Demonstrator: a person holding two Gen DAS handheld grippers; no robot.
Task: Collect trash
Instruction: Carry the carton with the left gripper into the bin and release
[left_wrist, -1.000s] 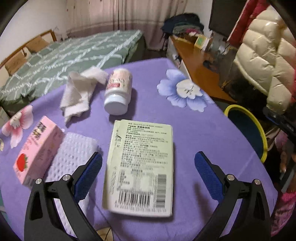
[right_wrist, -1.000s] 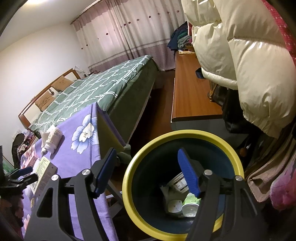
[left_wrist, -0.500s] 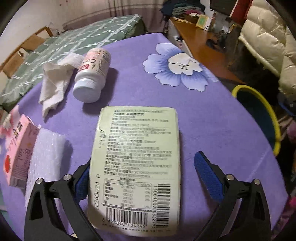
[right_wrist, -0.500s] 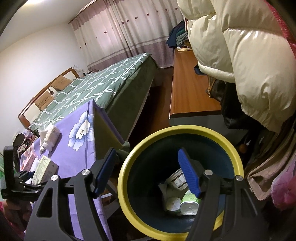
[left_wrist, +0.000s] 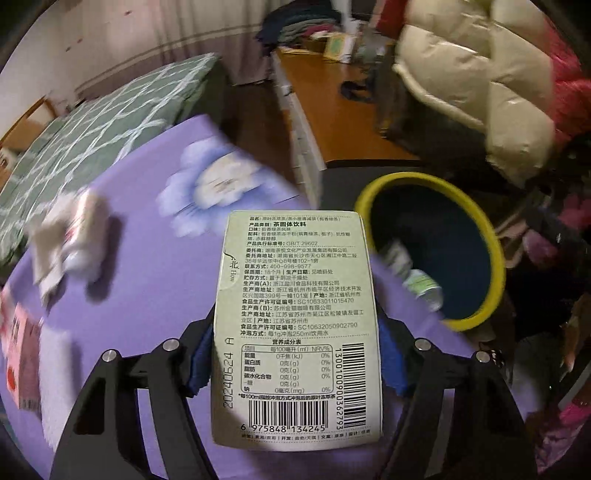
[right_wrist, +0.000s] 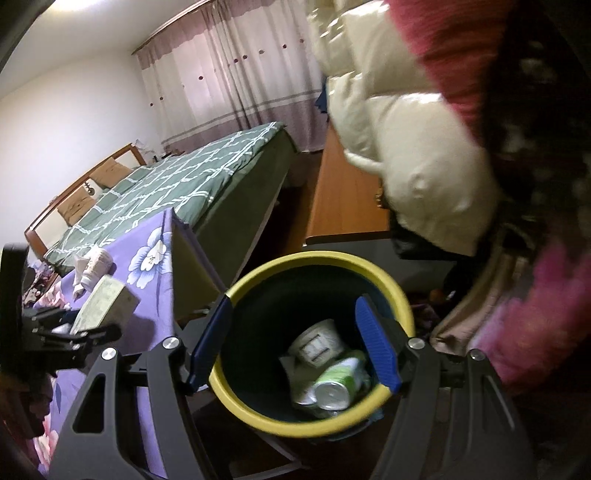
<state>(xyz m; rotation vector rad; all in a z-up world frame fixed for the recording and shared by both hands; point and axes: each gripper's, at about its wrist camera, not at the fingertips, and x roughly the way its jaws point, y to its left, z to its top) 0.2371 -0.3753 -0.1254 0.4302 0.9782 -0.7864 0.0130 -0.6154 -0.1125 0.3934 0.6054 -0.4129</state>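
Note:
My left gripper (left_wrist: 291, 354) is shut on a pale green printed box (left_wrist: 295, 314) and holds it above the purple tablecloth (left_wrist: 147, 258), pointed toward the yellow-rimmed bin (left_wrist: 476, 236) at the right. In the right wrist view the same box (right_wrist: 103, 302) is held above the table's edge. My right gripper (right_wrist: 295, 339) is open and empty over the bin (right_wrist: 258, 406), which holds a cup (right_wrist: 317, 341), a can (right_wrist: 332, 391) and other trash.
On the table lie a white bottle (left_wrist: 83, 236) on a crumpled tissue (left_wrist: 48, 251), a pink carton (left_wrist: 18, 354) and white foam netting (left_wrist: 59, 369). A green bed (right_wrist: 177, 184), a wooden desk (right_wrist: 343, 199) and hanging jackets (right_wrist: 417, 147) surround the bin.
My left gripper has shut on the green box, lifted it off the table and swung right toward the bin. My right gripper has stayed open over the bin, shifting slightly.

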